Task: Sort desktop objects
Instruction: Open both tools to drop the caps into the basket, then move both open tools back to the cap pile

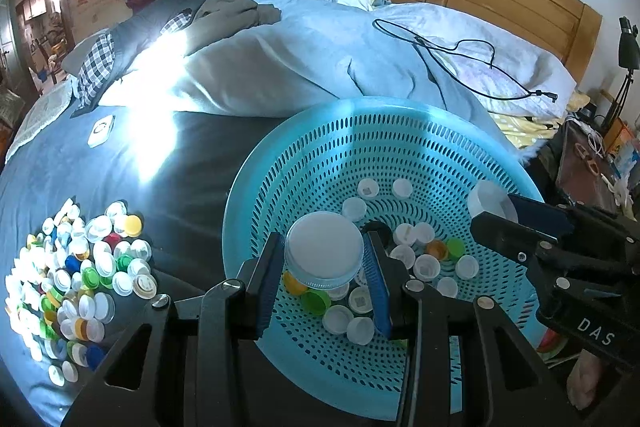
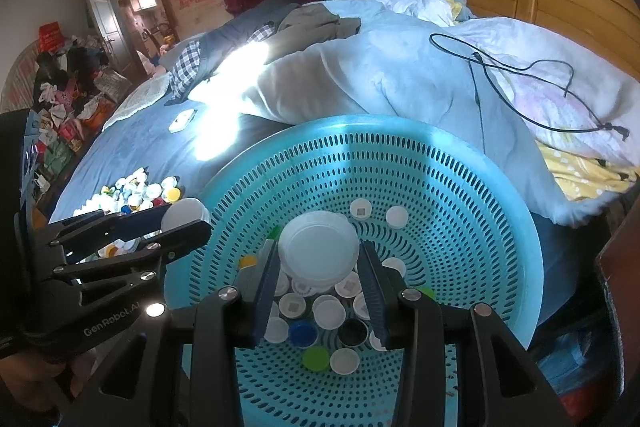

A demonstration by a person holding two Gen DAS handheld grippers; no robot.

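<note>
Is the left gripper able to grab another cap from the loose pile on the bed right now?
Probably not yet. The left gripper is already shut on a large white lid over the blue basket, so its jaws are full; the cap pile lies off to the side.

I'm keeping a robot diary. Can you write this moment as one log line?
left gripper: shut on big white lid | right gripper: shut on white round lid | both over blue basket | loose caps pile beside basket
</note>
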